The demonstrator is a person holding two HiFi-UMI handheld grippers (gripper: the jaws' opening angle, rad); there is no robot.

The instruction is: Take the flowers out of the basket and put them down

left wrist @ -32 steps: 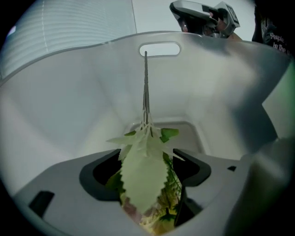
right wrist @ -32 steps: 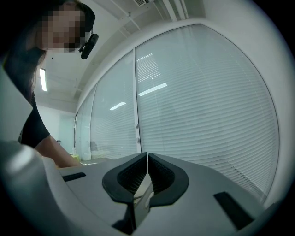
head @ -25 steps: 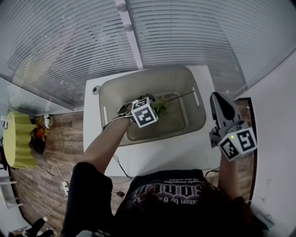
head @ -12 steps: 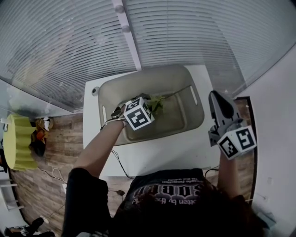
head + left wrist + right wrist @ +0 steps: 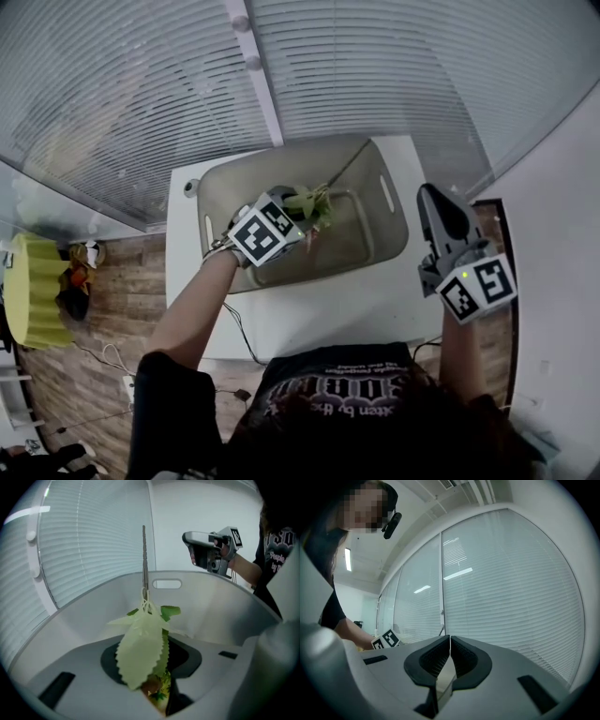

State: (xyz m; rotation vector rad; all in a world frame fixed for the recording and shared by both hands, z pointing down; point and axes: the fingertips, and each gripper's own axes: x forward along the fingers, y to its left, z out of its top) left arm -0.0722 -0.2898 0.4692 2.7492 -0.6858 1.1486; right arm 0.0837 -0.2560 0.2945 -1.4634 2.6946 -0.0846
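A beige plastic basket (image 5: pixel 373 155) stands on a white table (image 5: pixel 337 309). My left gripper (image 5: pixel 305 220) reaches into it, its jaws closing on an artificial flower (image 5: pixel 307 202). In the left gripper view the flower's head sits pinched between the pads, and a pale toothed leaf (image 5: pixel 142 644) and a thin stem (image 5: pixel 144 559) stick up past the basket wall (image 5: pixel 225 602). My right gripper (image 5: pixel 439 199) hovers to the right of the basket over the table's edge, shut and empty (image 5: pixel 449 641). It also shows in the left gripper view as the right gripper (image 5: pixel 206 550) beyond the rim.
Window blinds (image 5: pixel 375 66) run close behind the table. A wooden floor lies to the left with a yellow object (image 5: pixel 37 281) and cables. The person's dark shirt (image 5: pixel 337 403) is at the table's near edge. A white wall (image 5: pixel 562 281) is on the right.
My left gripper has shifted left and tipped, carrying the flower; the stem swung from lying toward the right handle to pointing at the far rim. The right gripper barely moved.
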